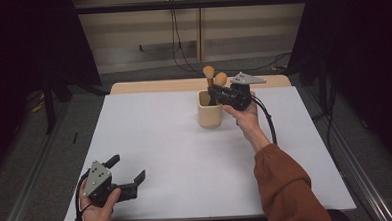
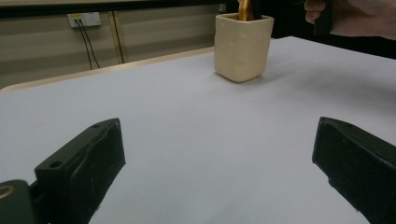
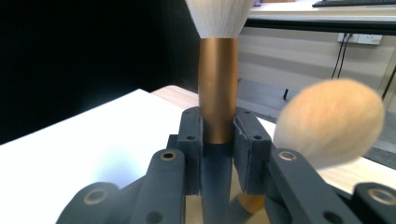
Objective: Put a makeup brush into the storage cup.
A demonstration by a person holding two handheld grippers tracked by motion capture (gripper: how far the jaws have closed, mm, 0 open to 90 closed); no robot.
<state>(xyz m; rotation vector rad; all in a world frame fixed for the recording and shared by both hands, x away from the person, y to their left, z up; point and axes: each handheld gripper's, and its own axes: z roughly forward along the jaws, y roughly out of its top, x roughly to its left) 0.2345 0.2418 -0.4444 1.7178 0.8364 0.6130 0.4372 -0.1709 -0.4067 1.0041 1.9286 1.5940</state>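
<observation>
Right hand-held gripper (image 3: 218, 135) clamps a brush (image 3: 217, 93) over the cup (image 1: 210, 109), beside another brush (image 3: 329, 122) in it. Left hand-held gripper (image 1: 129, 172) rests wide and empty on the near-left desk (image 1: 186, 161); placing looks nearly done, release pending.

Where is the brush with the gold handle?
The gold-handled brush stands upright, clamped in the right tongs over the cream cup at the table's far side.

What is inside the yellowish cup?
Two makeup brushes stand in the cup. The right tool is shut on the brush with the copper collar. A fluffy orange brush stands beside it. The cup's wall hides their bottom ends.
</observation>
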